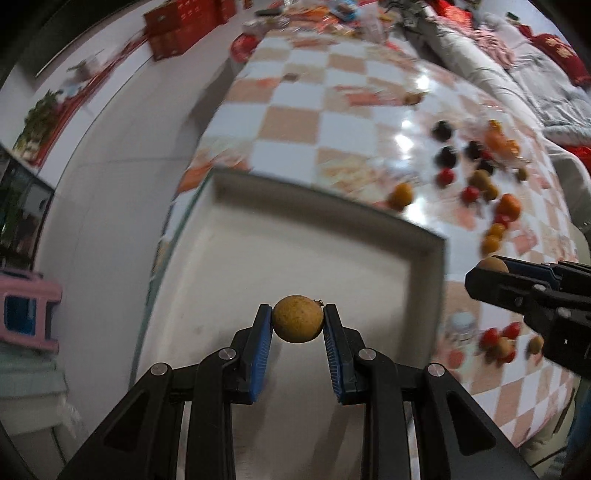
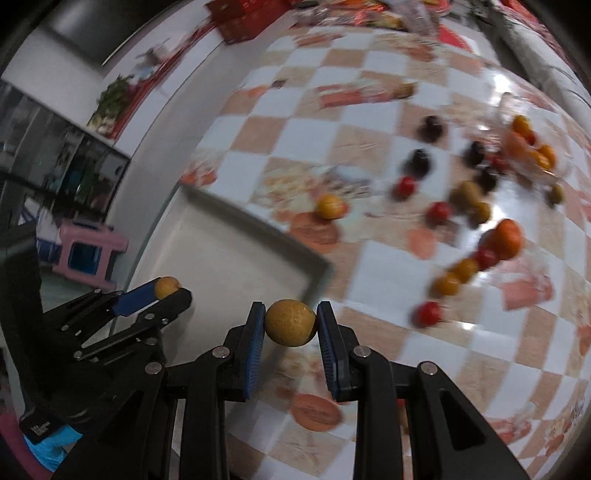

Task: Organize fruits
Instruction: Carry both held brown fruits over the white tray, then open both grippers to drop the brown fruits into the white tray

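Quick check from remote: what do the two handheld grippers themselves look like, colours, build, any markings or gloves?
Both match: the left gripper and right gripper have black angular linkage arms with silver round pivot pins and triangular cut-outs. Ribbed blue pads line the inner faces of the fingers. In the right wrist view, a small illegible white label and something bright blue, possibly a glove, sit behind the left gripper.

Ahead of the gripper spreads a checkered tablecloth (image 1: pixel 332 122), its squares blurred. Off to its left, low on the floor, stands a pink stool (image 1: pixel 27 310). Far ahead to the left sit red boxes (image 1: pixel 177 29), and what may be grey bedding (image 1: pixel 491 59) lies far right.
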Motion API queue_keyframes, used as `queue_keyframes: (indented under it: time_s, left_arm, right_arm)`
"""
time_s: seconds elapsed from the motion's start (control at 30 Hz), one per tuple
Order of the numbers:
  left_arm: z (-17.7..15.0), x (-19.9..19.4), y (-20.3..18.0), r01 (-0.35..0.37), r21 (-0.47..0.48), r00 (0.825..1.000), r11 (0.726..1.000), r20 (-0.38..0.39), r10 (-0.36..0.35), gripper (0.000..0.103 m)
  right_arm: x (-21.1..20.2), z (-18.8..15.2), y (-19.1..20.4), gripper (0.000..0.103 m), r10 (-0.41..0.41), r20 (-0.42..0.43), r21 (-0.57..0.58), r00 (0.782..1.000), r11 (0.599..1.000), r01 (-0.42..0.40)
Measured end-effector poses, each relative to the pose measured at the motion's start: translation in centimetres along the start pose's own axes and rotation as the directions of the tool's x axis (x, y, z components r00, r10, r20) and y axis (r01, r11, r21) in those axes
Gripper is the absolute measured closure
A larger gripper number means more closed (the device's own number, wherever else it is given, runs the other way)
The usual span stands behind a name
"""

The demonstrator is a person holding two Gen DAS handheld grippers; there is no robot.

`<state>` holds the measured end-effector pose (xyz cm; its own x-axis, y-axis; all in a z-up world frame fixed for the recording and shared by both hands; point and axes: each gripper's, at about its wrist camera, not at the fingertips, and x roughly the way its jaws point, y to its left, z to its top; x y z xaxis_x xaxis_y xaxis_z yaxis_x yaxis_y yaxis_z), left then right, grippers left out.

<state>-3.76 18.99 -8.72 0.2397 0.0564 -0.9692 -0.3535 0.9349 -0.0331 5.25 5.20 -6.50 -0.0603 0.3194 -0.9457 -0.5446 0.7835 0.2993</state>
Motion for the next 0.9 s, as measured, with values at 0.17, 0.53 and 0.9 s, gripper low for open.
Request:
queue_keyframes:
  time_s: [0.17,0.53,0.9]
  left_arm:
    - [-0.5,2.0,1.9,-0.029,-0.032,0.999,0.999,-0.04,0.028,0.074]
    - [-0.4,4.4,2.5,-0.079,-0.042,0.995,0.996,-0.064,0.076,0.055]
    - [-0.4,4.4,4.9,-0.098,-0.134,0.991,0.986,-0.101,0.085,0.02]
  right_arm:
    - [3.6,0.5,1.9,0.072,-0.014,-0.067,-0.035,0.998,0.999,0.012]
    - [8.3,1.6,3.5,0.072,-0.074,-0.137,-0.069,0.988,0.996,0.065]
    - [8.0,2.4,3.1,0.037,-0.05,-0.145,-0.052,0.988,0.998,0.043]
